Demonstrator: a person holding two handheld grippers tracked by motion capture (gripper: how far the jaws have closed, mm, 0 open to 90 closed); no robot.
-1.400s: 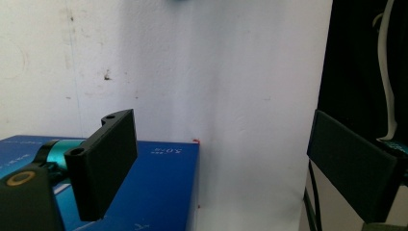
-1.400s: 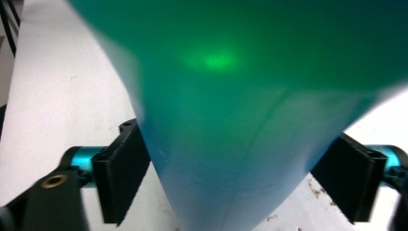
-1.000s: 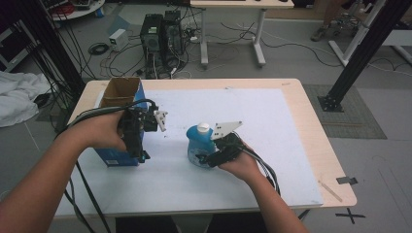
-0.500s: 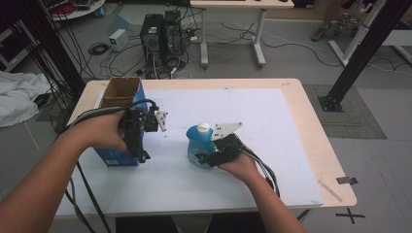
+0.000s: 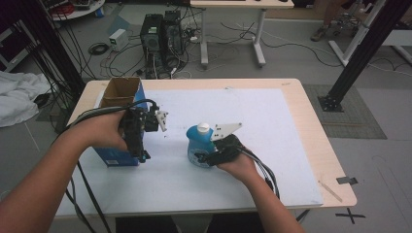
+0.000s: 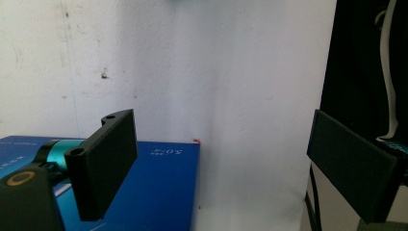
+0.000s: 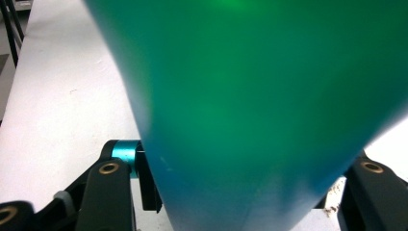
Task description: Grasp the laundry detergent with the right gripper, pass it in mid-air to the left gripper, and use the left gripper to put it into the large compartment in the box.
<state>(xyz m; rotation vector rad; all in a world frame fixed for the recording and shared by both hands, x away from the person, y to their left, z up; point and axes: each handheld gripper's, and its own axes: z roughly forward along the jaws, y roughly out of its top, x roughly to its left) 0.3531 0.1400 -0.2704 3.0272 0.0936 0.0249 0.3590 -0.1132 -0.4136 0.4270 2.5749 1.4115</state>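
Observation:
A blue bottle [image 5: 197,138] with a white cap stands on the white mat [image 5: 272,126] near the table's middle. My right gripper [image 5: 204,156] reaches it from the right. In the right gripper view the bottle [image 7: 269,106] fills the gap, and my right gripper [image 7: 250,192] has just been closing, its pads now against both sides. A blue carton [image 5: 116,158] with an open top stands at the left. My left gripper [image 5: 140,151] hangs at its right side. In the left gripper view the jaws of my left gripper [image 6: 231,168] stand wide apart over the mat, beside the carton [image 6: 154,192].
The wooden table's edge [image 5: 335,160] rims the mat. Cables trail from both grippers off the near edge. On the floor behind stand a computer tower [image 5: 160,34] and a white desk's legs [image 5: 260,34]. A black frame post [image 5: 359,53] rises at the right.
The right gripper's jaws have drawn in around the bottle. Both hands, the bottle and the carton keep their places.

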